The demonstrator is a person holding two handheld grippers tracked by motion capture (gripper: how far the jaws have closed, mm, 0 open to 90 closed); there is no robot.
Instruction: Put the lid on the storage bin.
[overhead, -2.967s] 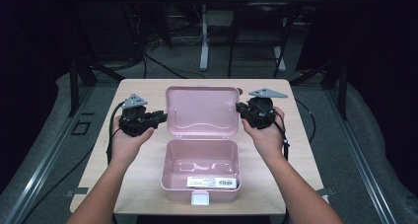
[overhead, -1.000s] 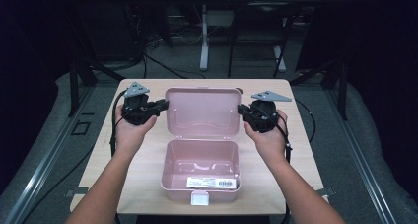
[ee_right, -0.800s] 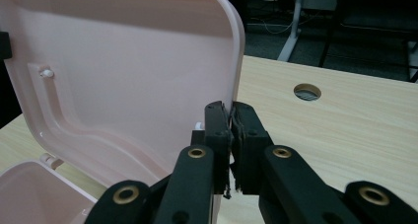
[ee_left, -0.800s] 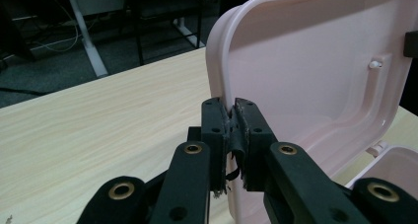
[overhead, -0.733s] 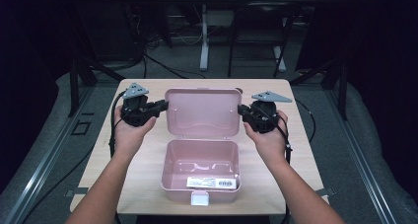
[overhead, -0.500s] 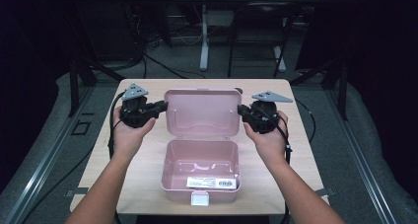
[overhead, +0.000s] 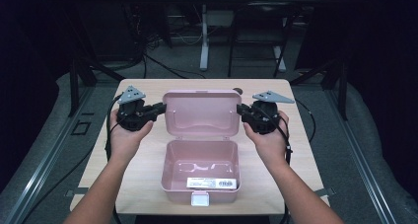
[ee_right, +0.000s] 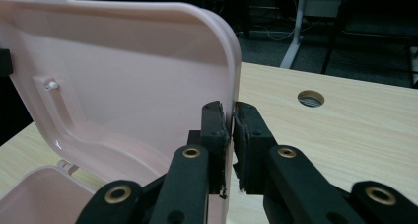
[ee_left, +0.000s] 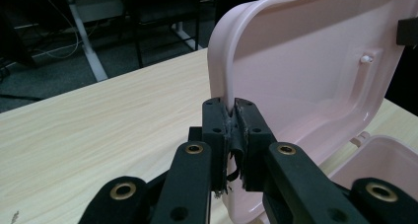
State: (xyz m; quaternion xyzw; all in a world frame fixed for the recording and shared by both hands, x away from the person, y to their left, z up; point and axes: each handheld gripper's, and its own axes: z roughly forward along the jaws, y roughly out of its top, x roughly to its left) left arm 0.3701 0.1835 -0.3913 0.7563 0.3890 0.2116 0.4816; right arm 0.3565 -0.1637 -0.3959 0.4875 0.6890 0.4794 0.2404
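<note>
The pink box point(overhead: 199, 167) sits open in the middle of the counter point(overhead: 140, 184), nearer my edge, with its latch tab point(overhead: 199, 199) facing me and a white label point(overhead: 211, 183) on its floor. Its lid point(overhead: 199, 113) stands up from the far hinge, leaning back a little, and I have it by both side edges.

My left hand-held gripper point(ee_left: 231, 105) is clamped on the lid's left rim, with the pads tight against the plastic. My right hand-held gripper point(ee_right: 230, 108) has the right rim between its jaws. They have just been opening, and a dark slit shows between the pads below the rim. I can't tell whether they press on it now.

I judge that the step is setting the lid at rest in the open position and letting go. To do that well, I should keep the left clamp firm until the right jaws are plainly clear. Then I should draw the right one straight out sideways toward the cable hole point(ee_right: 311, 98) so a pad doesn't drag the rim. If the lid sags forward, I should tip it further back before freeing the left side. I should also keep both hands level, since twisting would strain the hinge or shift the box.
</note>
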